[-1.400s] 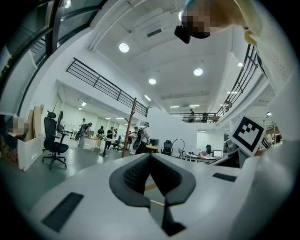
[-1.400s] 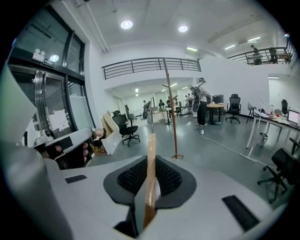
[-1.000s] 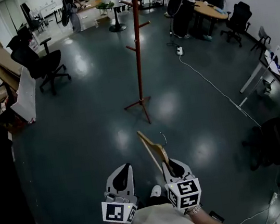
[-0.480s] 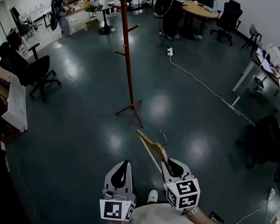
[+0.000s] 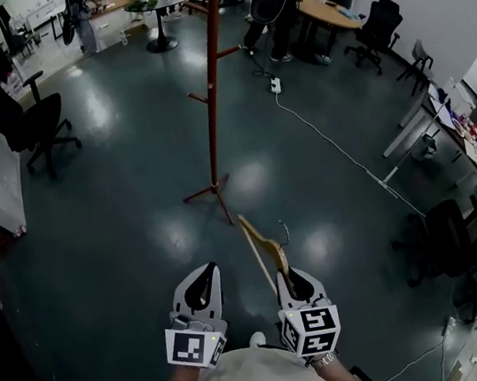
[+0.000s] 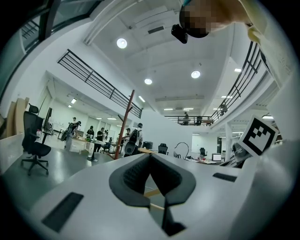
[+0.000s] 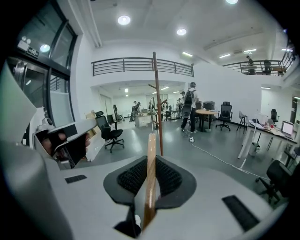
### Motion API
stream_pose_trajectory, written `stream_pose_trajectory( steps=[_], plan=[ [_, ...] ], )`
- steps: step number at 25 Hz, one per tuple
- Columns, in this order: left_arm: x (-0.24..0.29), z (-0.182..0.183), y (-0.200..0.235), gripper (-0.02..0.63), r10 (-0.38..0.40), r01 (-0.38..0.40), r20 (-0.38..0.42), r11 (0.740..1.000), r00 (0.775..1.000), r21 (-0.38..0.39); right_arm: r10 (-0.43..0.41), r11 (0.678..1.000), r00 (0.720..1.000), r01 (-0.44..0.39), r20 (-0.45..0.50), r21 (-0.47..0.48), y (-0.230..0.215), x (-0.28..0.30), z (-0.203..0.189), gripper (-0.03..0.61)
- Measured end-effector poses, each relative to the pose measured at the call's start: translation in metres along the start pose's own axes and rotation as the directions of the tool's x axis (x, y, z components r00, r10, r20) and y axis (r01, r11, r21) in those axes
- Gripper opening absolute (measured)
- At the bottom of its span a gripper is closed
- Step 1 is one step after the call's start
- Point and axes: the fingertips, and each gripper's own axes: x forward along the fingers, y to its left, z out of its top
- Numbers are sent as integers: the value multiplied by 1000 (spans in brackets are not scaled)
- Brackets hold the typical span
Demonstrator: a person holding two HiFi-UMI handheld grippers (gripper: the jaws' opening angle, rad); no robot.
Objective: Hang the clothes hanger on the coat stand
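A wooden clothes hanger [image 5: 264, 251] with a metal hook [image 5: 279, 231] sticks forward out of my right gripper [image 5: 291, 286], which is shut on it. In the right gripper view the hanger [image 7: 150, 173] runs edge-on between the pads. The red-brown coat stand [image 5: 208, 82] rises from the dark floor ahead and slightly left, its feet [image 5: 209, 192] a short way beyond the hanger tip. It also shows in the right gripper view as the coat stand [image 7: 158, 103]. My left gripper [image 5: 199, 294] is shut with nothing in it, level with the right one.
A black office chair [image 5: 17, 121] and a leaning white board [image 5: 0, 187] stand at the left. A white cable [image 5: 339, 147] crosses the floor right of the stand. Desks and chairs [image 5: 374, 29] line the right side; people stand at tables [image 5: 150, 2] at the back.
The coat stand has come nearer and shifted left in the head view as I walk toward it. Both grippers keep their pose, the hanger still held.
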Motion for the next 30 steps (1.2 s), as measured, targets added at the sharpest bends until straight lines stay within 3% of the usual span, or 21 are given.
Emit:
stream_pose_trajectory(
  steps=[6, 13, 20, 24, 30],
  plan=[
    [44, 24, 59, 12, -73, 73, 10, 997, 997, -3, -69, 998, 997, 69, 21, 13, 21, 51, 46, 69],
    [68, 38, 108, 12, -150, 150, 34, 989, 988, 2, -136, 990, 991, 136, 14, 30, 50, 95, 63, 69],
    [92, 40, 133, 12, -144, 144, 21, 989, 989, -33, -173, 985, 985, 173, 4, 3, 45, 123, 80, 69],
    [122, 31, 142, 12, -153, 153, 6, 988, 988, -12, -181, 983, 983, 181, 4, -22, 32, 150, 82, 69],
    [171, 30, 170, 12, -89, 89, -23, 996, 996, -6, -158, 987, 987, 158, 10, -30, -2, 218, 117, 69]
  ],
)
